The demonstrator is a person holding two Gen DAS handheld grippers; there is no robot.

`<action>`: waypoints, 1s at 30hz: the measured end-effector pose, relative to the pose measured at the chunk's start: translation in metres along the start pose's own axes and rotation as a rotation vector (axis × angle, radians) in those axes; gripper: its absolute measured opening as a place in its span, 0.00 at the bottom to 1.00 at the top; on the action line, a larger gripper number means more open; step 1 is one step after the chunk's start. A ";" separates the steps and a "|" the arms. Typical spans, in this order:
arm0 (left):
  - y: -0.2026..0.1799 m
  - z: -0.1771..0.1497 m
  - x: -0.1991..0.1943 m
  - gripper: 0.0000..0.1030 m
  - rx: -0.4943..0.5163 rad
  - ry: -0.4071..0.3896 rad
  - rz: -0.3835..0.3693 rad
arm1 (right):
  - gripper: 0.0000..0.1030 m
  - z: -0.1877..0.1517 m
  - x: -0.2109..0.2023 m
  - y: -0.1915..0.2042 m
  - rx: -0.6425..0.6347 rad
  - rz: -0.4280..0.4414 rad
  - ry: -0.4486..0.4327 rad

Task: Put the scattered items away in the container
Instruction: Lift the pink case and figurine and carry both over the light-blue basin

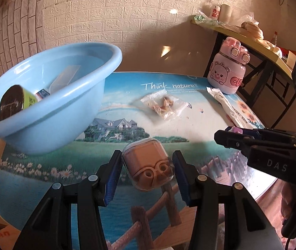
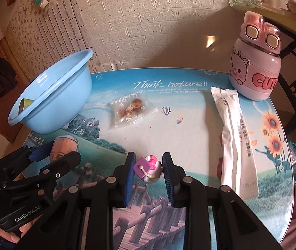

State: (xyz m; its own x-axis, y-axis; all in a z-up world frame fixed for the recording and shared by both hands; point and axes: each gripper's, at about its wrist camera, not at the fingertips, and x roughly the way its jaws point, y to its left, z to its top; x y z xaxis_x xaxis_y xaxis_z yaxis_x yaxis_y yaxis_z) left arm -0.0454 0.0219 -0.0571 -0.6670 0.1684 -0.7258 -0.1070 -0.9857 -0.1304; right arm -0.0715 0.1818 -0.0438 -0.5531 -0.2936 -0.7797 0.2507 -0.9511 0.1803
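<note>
While both grippers hang above the near edge of the worktop [image 2: 189, 125], each carries one small thing. The left gripper [image 1: 148, 166] has its jaws partly spread and pinches a clear earbud case [image 1: 148, 166] with a peach-coloured body between the blue pads; the case's long axis runs roughly along the fingers, its domed end pointing away toward the far edge. The right gripper [image 2: 149, 169] stands narrower and pinches a small pink and purple toy figure [image 2: 149, 168], whose facing I cannot tell. A blue basin [image 2: 54, 100] sits at the far left corner, tilted, with a green cup [image 1: 15, 102] and a small box lying in it. A clear snack packet [image 2: 132, 109] lies mid-worktop, well apart from the basin. A long white sachet [image 2: 235, 141] lies near the right edge, its long axis running near to far, its far end just beside a pink bottle [image 2: 254, 70] standing upright at the far right corner.
</note>
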 end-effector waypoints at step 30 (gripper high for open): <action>0.010 -0.017 0.004 0.46 -0.053 0.016 0.068 | 0.27 -0.005 -0.004 0.010 -0.009 -0.005 -0.003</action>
State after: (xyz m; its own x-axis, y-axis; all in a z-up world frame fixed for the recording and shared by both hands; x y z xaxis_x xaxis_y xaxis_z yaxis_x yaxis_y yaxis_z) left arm -0.0365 0.0131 -0.0730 -0.6598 0.1019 -0.7445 -0.0224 -0.9930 -0.1161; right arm -0.0626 0.1737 -0.0423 -0.5566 -0.2892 -0.7788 0.2549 -0.9517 0.1713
